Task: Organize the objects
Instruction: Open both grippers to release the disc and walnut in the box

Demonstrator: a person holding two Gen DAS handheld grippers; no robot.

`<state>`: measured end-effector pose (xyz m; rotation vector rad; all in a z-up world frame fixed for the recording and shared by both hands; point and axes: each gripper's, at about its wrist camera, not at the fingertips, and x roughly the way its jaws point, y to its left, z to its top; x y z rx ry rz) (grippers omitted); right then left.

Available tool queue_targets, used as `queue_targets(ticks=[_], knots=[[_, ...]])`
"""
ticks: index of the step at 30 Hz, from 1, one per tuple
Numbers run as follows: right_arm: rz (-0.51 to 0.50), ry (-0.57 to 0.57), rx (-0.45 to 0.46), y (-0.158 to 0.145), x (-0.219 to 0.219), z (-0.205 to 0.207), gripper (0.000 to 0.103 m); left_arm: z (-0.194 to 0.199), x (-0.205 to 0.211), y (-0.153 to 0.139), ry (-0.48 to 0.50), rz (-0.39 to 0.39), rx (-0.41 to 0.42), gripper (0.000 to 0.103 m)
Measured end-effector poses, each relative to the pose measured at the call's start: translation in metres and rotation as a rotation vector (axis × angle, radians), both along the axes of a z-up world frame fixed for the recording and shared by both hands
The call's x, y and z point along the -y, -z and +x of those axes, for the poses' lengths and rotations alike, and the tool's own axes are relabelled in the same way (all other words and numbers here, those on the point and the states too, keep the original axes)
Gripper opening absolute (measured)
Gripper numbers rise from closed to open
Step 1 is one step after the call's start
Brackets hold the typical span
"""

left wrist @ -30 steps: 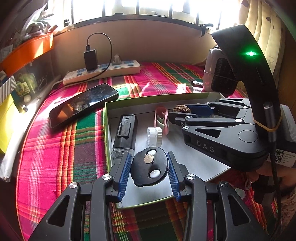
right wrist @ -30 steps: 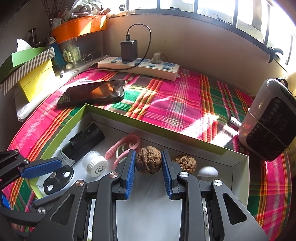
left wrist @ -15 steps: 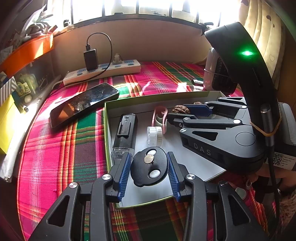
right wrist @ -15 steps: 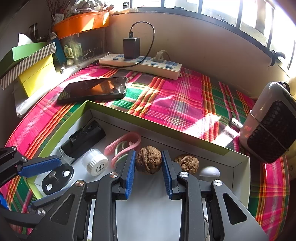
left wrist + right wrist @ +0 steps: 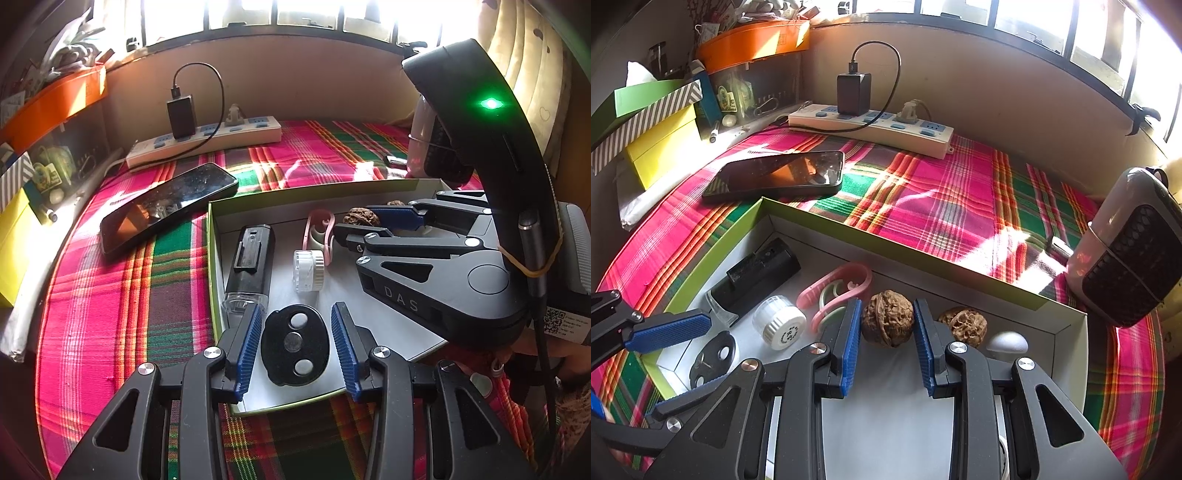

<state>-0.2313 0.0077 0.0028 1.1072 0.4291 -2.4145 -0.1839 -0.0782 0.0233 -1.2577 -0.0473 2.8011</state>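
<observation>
- Sunlit window bay, with a pink-and-green plaid cloth over the surface [image 5: 934, 192]; on it sits a shallow green-edged cardboard box with a white floor [image 5: 218, 258], holding the small things being sorted.
- Left gripper [image 5: 295, 345]: its blue ribbed pads stand on either side of a flat black oval disc with three metal studs [image 5: 294, 345], which lies on the box floor at the near edge. A thin gap shows on both sides, so the gripper looks released, bracketing the disc, not pinching it.
- The disc's long axis runs straight ahead along the fingers, so its narrow width is what the pads would close across.
- Right gripper [image 5: 888, 339]: clenched on a brown wrinkled walnut [image 5: 887, 323], with both pads touching its sides, near the far wall of the box.
- A second brown walnut [image 5: 963, 326] lies just beside the held one, on its right, with a white rounded lump [image 5: 1007, 341] beyond.
- My judgement: the right hand is the nearer for the walnuts, the left for the disc.
- Beside the disc lie a black oblong clip-on device with a clear end [image 5: 249, 269], a small white ribbed cap [image 5: 308, 269] and a pink plastic loop [image 5: 319, 232].
</observation>
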Motion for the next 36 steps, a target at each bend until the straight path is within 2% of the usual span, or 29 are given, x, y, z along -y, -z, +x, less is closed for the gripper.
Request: queue_targets(ticks=[8,10,12,20,23,36], knots=[[0.009,-0.003,-0.01,-0.002,0.001,0.001,0.03,0.001,0.0,0.0,-0.001,0.004,0.001,0.038],[0.008,-0.005,-0.016,-0.003,0.001,0.002,0.033,0.0,0.0,0.0,-0.002,0.006,0.003,0.038],[0.006,-0.004,-0.022,-0.005,0.001,0.002,0.041,0.0,0.0,0.0,-0.003,0.005,0.003,0.038],[-0.003,-0.003,-0.031,-0.008,0.0,0.006,0.042,0.001,0.0,-0.001,-0.003,0.008,0.008,0.039],[-0.008,0.003,-0.031,-0.009,-0.002,0.007,0.048,0.003,-0.001,-0.002,-0.005,0.002,0.01,0.039],[-0.045,0.024,-0.052,-0.021,-0.014,0.02,0.049,0.013,-0.002,-0.009,-0.018,0.003,0.008,0.043]])
